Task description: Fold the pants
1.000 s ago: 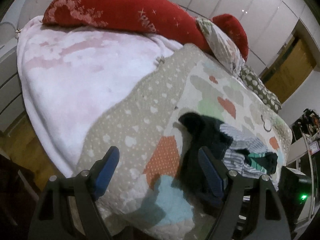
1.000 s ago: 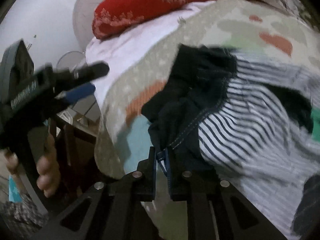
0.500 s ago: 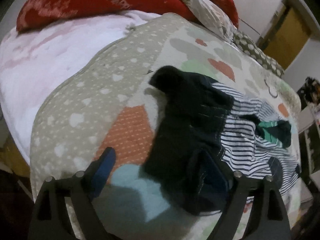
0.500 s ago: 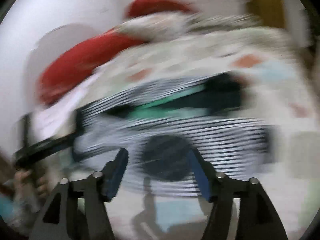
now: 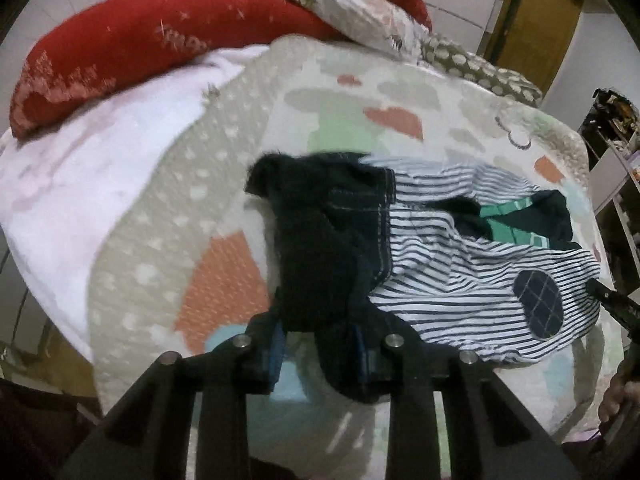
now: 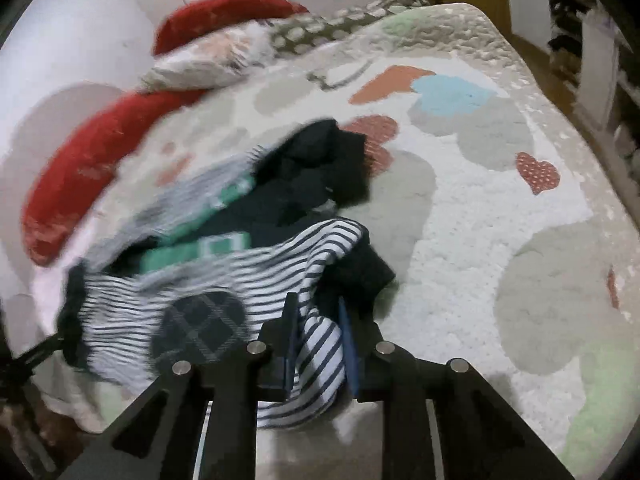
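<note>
The pants (image 5: 448, 272) lie crumpled on the bed: white with dark stripes, a dark waistband part, green bands and a round checked knee patch (image 5: 538, 308). My left gripper (image 5: 320, 352) is shut on the dark end of the pants (image 5: 320, 264) near the bed's front edge. In the right wrist view my right gripper (image 6: 318, 348) is shut on a striped fold of the pants (image 6: 320, 344), with the knee patch (image 6: 200, 328) just to its left. The right gripper's tip shows at the right edge of the left wrist view (image 5: 612, 304).
The bed carries a patterned quilt (image 5: 224, 184) with hearts and a white-pink blanket (image 5: 100, 152) on the left. Red bolster pillows (image 5: 152, 36) and patterned pillows (image 5: 360, 12) lie at the head. A wooden door (image 5: 536, 12) and shelves (image 5: 616, 120) stand beyond the bed.
My left gripper moved in and shut on the dark end of the pants. My right gripper let go of that dark end, swung to the other side and shut on a striped fold.
</note>
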The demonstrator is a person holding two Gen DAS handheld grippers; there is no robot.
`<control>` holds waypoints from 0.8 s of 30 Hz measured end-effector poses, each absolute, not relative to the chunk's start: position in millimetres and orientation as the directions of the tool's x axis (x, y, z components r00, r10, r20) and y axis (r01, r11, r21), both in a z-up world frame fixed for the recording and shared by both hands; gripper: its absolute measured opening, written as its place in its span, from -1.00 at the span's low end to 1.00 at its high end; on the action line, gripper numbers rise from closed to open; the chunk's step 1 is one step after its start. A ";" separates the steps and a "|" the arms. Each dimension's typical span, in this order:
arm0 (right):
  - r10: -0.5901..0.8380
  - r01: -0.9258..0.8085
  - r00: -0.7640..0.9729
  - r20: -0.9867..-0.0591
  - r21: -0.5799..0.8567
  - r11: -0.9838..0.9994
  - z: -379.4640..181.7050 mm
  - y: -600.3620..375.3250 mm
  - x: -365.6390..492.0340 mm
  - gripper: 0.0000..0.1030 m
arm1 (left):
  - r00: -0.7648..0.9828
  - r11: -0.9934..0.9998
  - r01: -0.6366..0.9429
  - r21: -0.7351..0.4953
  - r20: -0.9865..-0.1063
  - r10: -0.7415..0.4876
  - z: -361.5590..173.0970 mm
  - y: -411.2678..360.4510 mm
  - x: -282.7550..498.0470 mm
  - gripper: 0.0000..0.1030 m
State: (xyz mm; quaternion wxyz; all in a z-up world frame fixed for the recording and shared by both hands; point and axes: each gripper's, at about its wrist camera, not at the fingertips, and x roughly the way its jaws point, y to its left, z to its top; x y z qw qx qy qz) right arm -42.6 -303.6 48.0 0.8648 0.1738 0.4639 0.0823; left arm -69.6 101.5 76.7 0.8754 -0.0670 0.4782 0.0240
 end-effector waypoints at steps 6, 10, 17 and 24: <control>0.320 0.018 0.541 -0.778 0.391 0.920 48.8 -316.6 -66.8 -0.57 | 0.437 0.991 -0.131 -0.005 -0.898 0.053 51.4 105.4 -69.6 -0.34; 0.264 0.084 0.543 -0.797 0.365 0.927 47.9 -340.2 -76.2 -0.18 | 0.425 0.991 -0.129 -0.039 -0.905 0.020 51.3 117.5 -73.3 -0.21; 0.234 0.108 0.584 -0.777 0.360 0.927 73.2 -358.3 -50.3 0.26 | 0.543 0.972 -0.191 -0.140 -0.840 -0.014 90.1 150.5 -79.6 0.07; 0.214 0.049 0.524 -0.824 0.280 0.959 63.6 -330.6 17.5 0.31 | 0.593 0.984 -0.128 -0.127 -0.805 -0.027 107.0 128.8 -44.0 0.39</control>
